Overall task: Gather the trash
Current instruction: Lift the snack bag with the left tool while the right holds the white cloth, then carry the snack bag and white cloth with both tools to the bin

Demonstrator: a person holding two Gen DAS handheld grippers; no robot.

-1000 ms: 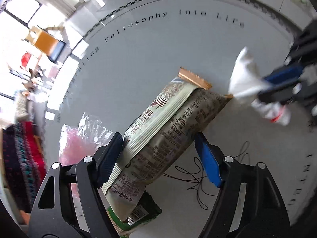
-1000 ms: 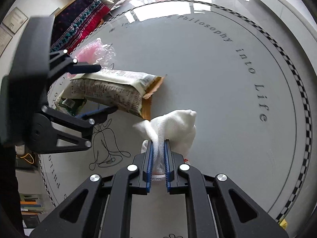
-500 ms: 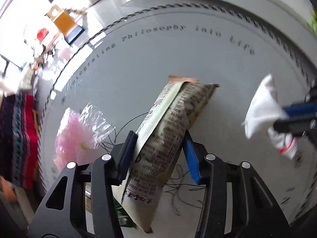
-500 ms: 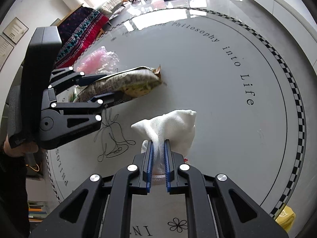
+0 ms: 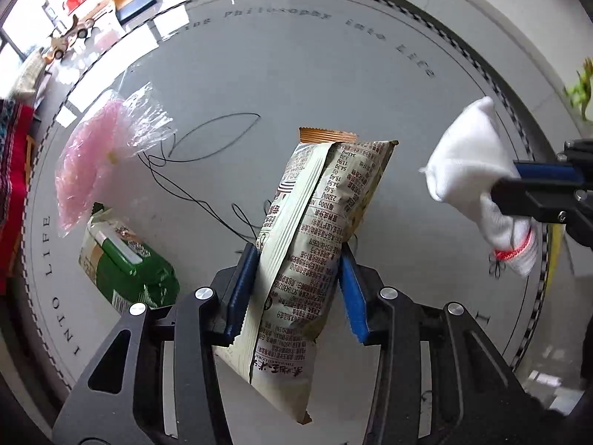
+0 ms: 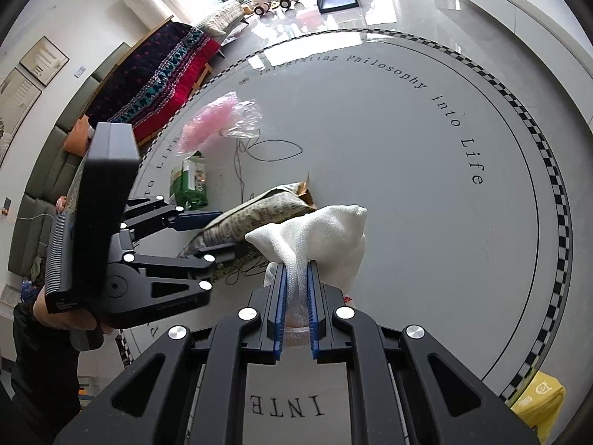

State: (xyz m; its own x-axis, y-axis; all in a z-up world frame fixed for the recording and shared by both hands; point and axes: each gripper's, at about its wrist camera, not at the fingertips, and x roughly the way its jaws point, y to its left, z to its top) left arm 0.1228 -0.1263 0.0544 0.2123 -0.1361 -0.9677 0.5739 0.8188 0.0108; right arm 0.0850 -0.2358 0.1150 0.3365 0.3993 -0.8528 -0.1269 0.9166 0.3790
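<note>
Grey round rug point(image 5: 333, 85), wide bare middle; left hand-held gripper point(image 5: 296, 289) clamping snack wrapper point(image 5: 318, 237), right hand-held gripper point(image 6: 296, 319) clamping white cloth point(image 6: 322, 233).

Left gripper point(image 5: 296, 289): clamping a snack packet between its blue pads, one pad pressing each side
Snack packet point(image 5: 318, 230): standing lengthwise between the fingers, printed back facing the camera, orange sealed end pointing away, hanging clear above the rug
Right gripper point(image 5: 519, 185): reaching in from the right edge, pinching a white cloth
White cloth point(image 5: 470, 159): bulging out past the fingertips, red-stitched hem trailing below them
Pink plastic bag point(image 5: 100, 155): lying crumpled on the rug at the left
Green packet point(image 5: 126, 263): lying just below the pink bag
Black thread point(image 5: 207, 148): looping across the rug between bag and snack packet
Rug point(image 5: 296, 74): spreading round and grey, lettering running along its rim
</note>
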